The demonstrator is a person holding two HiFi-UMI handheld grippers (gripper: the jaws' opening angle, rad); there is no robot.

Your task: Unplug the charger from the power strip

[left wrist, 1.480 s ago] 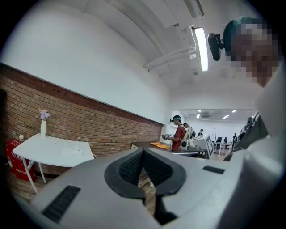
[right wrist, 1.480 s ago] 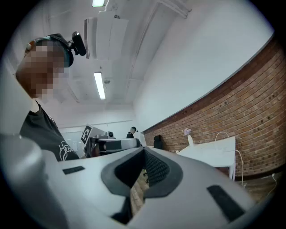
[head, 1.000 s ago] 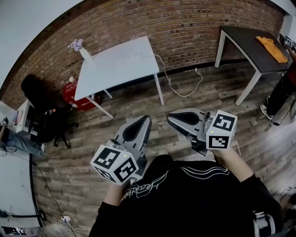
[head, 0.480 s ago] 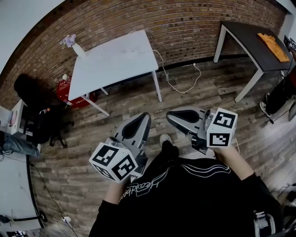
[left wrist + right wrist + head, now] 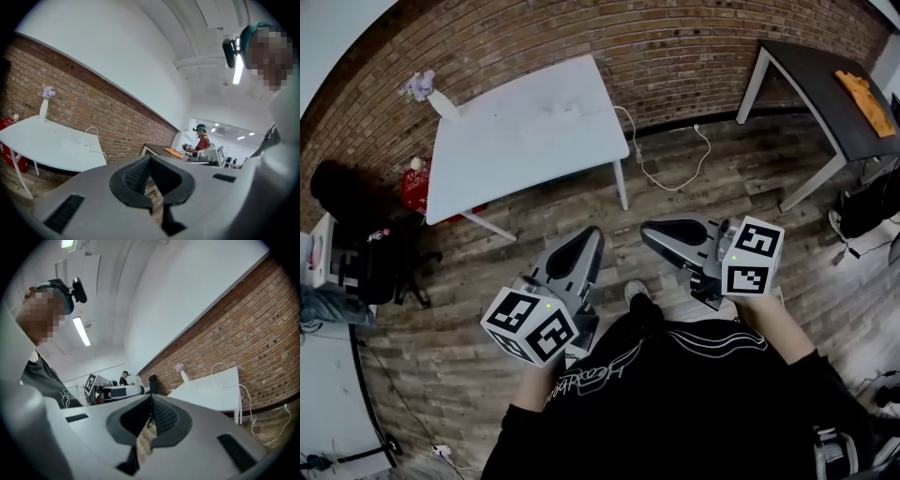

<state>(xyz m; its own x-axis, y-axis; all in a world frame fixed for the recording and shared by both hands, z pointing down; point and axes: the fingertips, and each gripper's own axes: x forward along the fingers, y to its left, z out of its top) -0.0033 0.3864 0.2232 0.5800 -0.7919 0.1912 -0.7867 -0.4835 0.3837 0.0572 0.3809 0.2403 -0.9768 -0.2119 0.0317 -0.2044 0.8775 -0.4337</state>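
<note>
The white table (image 5: 502,155) at upper centre has drawn nearer over the last second. The left gripper (image 5: 589,240) and right gripper (image 5: 652,234) are both closed and empty. The power strip (image 5: 567,106) shows faintly on the table, with its cable (image 5: 675,183) trailing to the floor. The charger is indistinct. Both grippers are well apart from it, so the approach is likely unfinished.

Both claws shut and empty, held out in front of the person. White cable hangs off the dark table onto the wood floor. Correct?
One thing is off: the white cable hangs off the white table, not the dark table, as the head view shows. The rest stands: the left claw and the right claw are both shut and empty, held out in front of the person, and the cable ends on the wood floor.
</note>
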